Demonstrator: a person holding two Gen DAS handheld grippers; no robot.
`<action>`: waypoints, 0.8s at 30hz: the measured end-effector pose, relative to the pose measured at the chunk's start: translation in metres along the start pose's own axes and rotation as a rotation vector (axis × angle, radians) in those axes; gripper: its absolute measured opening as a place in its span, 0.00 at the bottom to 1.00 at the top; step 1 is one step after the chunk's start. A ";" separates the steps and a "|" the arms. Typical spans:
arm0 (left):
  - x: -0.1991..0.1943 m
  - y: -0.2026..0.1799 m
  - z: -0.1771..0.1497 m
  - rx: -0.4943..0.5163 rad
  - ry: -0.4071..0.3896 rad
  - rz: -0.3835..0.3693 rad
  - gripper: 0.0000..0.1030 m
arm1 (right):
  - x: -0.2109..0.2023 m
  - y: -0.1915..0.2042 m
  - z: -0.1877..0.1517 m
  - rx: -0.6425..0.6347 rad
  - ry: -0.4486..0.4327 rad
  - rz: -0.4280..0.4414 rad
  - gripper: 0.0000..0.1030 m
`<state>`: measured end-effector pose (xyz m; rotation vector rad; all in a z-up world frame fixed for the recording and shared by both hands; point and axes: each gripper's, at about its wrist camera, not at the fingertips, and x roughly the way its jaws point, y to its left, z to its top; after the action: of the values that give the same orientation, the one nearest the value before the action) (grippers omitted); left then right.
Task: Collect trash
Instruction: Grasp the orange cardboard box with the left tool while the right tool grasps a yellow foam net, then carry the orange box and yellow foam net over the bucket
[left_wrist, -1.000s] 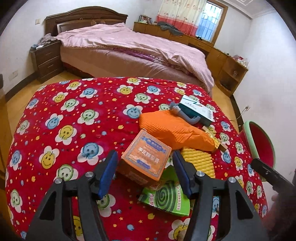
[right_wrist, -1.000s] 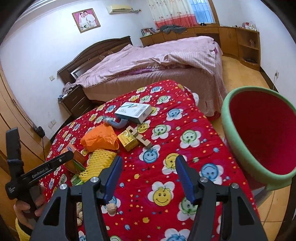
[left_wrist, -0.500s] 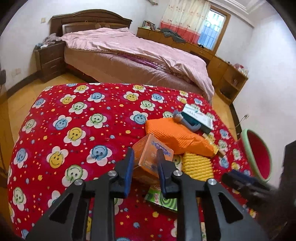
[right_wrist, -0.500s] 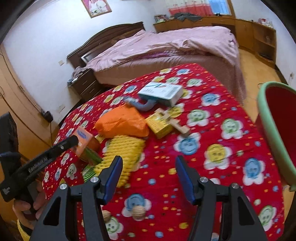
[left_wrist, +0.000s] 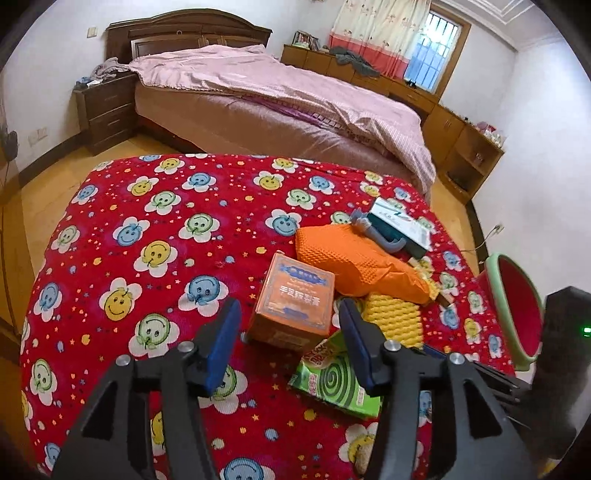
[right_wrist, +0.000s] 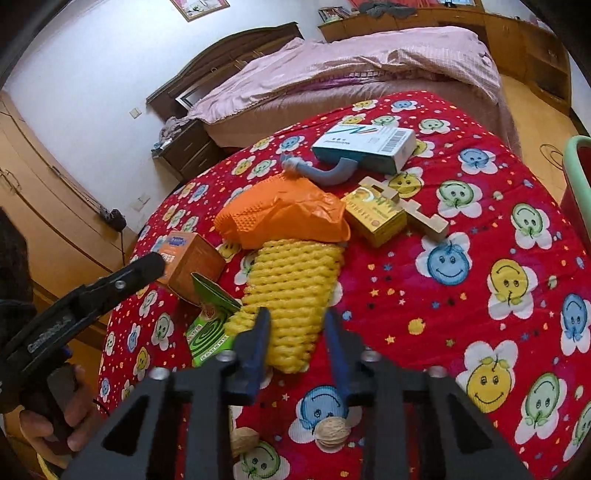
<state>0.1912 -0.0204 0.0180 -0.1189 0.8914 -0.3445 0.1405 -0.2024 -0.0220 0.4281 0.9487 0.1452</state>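
Left fingers (left_wrist: 290, 334) wide apart, empty; right fingers (right_wrist: 295, 341) flank yellow foam net (right_wrist: 291, 291) edge.

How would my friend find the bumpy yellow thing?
Look at the red smiley-face blanket. In the trash pile, the yellow foam net lies just below the orange bag, beside the green spiral box. It is the only yellow piece with a woven, corn-like mesh.
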 end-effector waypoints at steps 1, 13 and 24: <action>0.004 0.000 0.001 0.005 0.008 0.012 0.54 | -0.001 0.000 0.000 -0.001 -0.003 0.002 0.18; 0.024 -0.010 -0.001 0.027 0.027 0.039 0.55 | -0.049 -0.006 -0.005 -0.030 -0.119 0.014 0.11; -0.005 -0.013 0.004 0.022 -0.052 0.051 0.47 | -0.097 -0.017 -0.014 -0.024 -0.222 -0.005 0.11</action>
<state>0.1879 -0.0305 0.0274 -0.0847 0.8376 -0.3024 0.0716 -0.2436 0.0374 0.4102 0.7292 0.1017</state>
